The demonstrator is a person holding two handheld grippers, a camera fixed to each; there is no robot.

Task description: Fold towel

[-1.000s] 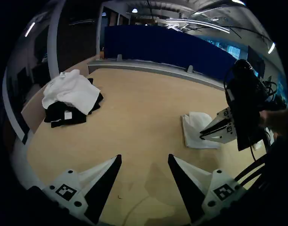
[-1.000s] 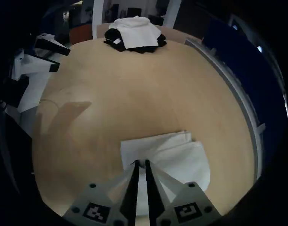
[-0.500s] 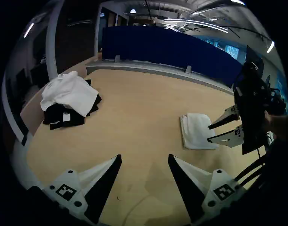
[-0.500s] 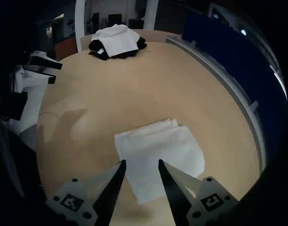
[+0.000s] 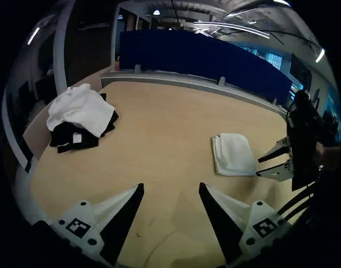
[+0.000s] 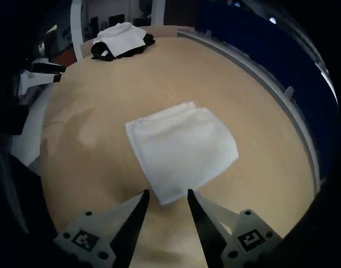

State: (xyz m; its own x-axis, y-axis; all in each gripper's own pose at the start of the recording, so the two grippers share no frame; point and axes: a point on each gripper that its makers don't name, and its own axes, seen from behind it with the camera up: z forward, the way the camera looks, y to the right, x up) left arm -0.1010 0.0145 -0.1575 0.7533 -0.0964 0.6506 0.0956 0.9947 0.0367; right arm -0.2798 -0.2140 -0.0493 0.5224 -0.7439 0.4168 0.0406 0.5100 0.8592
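Right gripper (image 6: 167,192) backed off towel (image 6: 181,147), fingers (image 6: 135,214) apart, perhaps a hand (image 5: 327,152) behind.

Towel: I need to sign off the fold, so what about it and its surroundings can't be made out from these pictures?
- Towel, right gripper view: lower layers, hidden by the top layer.
- Towel, left gripper view: fold edges too small to count.
- Pile, left gripper view: black clothes mostly covered by a white cloth.
- Left gripper, right gripper view: partly cut off by the dark edge.
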